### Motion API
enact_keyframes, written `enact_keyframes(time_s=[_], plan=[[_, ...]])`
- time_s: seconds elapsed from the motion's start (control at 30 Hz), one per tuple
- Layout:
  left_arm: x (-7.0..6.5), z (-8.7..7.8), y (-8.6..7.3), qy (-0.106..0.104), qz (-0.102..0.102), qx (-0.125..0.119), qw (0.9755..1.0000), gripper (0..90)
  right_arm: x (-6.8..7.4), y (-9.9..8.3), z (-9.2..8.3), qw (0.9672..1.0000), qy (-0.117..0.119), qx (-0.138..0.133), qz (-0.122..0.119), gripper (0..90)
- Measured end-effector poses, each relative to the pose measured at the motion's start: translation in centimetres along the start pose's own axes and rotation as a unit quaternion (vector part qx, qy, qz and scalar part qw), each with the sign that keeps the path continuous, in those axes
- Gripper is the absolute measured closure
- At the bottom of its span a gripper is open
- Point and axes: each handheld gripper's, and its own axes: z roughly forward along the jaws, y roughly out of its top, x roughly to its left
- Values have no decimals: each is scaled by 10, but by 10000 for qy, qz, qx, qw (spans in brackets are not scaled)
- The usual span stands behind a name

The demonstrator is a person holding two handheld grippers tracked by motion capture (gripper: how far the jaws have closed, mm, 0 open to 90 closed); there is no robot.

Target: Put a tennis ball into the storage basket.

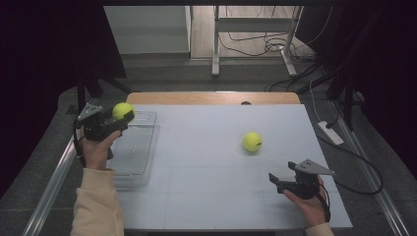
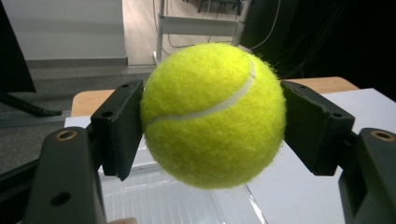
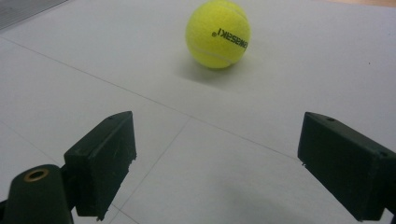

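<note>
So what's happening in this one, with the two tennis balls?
A person works two handheld grippers at a white table. The left gripper is clamped on one tennis ball, holding it above a clear plastic tray. The second tennis ball lies loose on the table, ahead of the right gripper, whose jaws stand open and empty.

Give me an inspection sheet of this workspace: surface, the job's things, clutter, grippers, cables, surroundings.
Surface: white table top, faint seams, wooden strip at the far edge.
Job's things: held tennis ball above the clear plastic tray at the table's left; loose tennis ball resting on the table.
Clutter: nothing seen.
Grippers: left gripper clamped on the held ball; right gripper open, empty, low over the table and facing the loose ball.
Cables: dark cable and white power strip on the floor at right.
Surroundings: grey floor, white frame legs, dark curtains.
</note>
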Motion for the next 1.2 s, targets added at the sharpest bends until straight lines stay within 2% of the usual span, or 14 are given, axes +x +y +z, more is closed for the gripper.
enact_keyframes(time_s=[0.27, 0.47, 0.67, 1.03, 1.2], plan=[[3, 7, 9, 179, 85, 173, 9997, 273, 0, 0, 0, 10000, 8, -7, -14, 116], [6, 14, 10, 278, 76, 295, 9991, 274, 0, 0, 0, 10000, 12, -6, -12, 116], [11, 21, 9, 305, 33, 435, 9986, 274, -1, 0, 0, 10000, 2, -6, -3, 116], [12, 30, 13, 403, 122, 632, 9971, 274, -1, 1, -1, 10000, 14, -18, -3, 117], [16, 39, 10, 415, 89, 833, 9956, 273, -1, 1, -2, 10000, -8, -26, 11, 116]])
